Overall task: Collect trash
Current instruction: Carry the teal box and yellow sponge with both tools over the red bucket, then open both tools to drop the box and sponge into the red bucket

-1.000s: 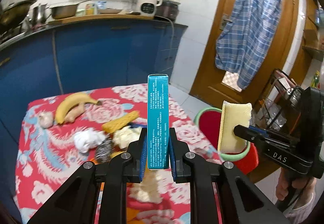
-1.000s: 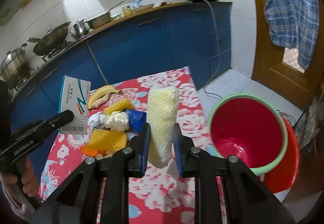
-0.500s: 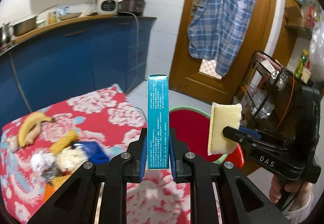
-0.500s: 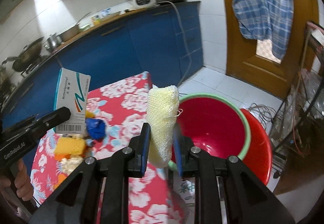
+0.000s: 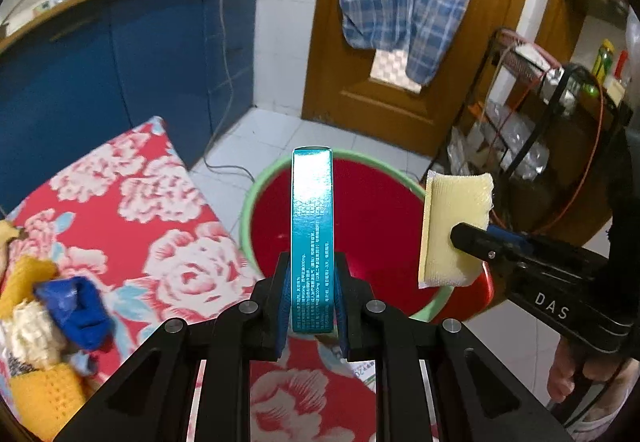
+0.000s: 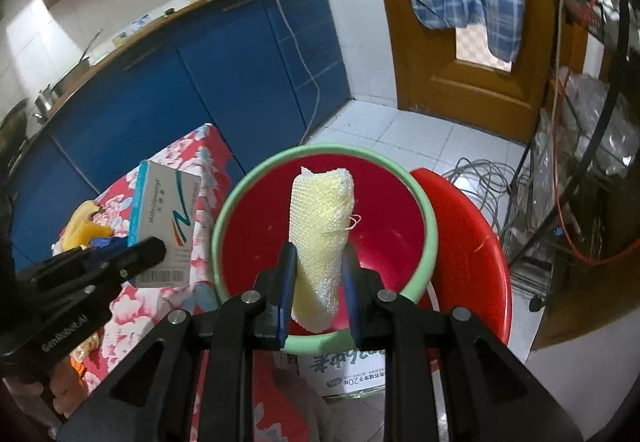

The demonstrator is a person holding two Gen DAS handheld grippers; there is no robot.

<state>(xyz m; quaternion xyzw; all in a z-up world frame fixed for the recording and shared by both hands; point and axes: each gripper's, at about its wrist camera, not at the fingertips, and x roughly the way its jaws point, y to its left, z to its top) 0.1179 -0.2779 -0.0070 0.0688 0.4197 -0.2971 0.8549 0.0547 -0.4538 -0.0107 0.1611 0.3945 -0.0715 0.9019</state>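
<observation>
My left gripper (image 5: 312,306) is shut on a teal medicine box (image 5: 312,226), held upright over the near rim of the red basin with a green rim (image 5: 256,194). The box also shows in the right wrist view (image 6: 164,218). My right gripper (image 6: 316,294) is shut on a pale yellow sponge (image 6: 320,238), held above the same basin (image 6: 430,226). The sponge also shows in the left wrist view (image 5: 452,230), to the right of the box. Both items hang in the air over the basin.
A table with a red floral cloth (image 5: 132,202) lies left of the basin, holding a blue wrapper (image 5: 76,306), yellow scraps (image 5: 40,398) and a banana (image 6: 80,222). A red stool (image 6: 476,250) is under the basin. A cardboard box (image 6: 344,374), wire rack (image 6: 580,162) and blue cabinets (image 5: 120,54) stand around.
Both grippers have swung right from over the table to above the red basin, carrying the box and the sponge. The basin now fills the middle of both views.
</observation>
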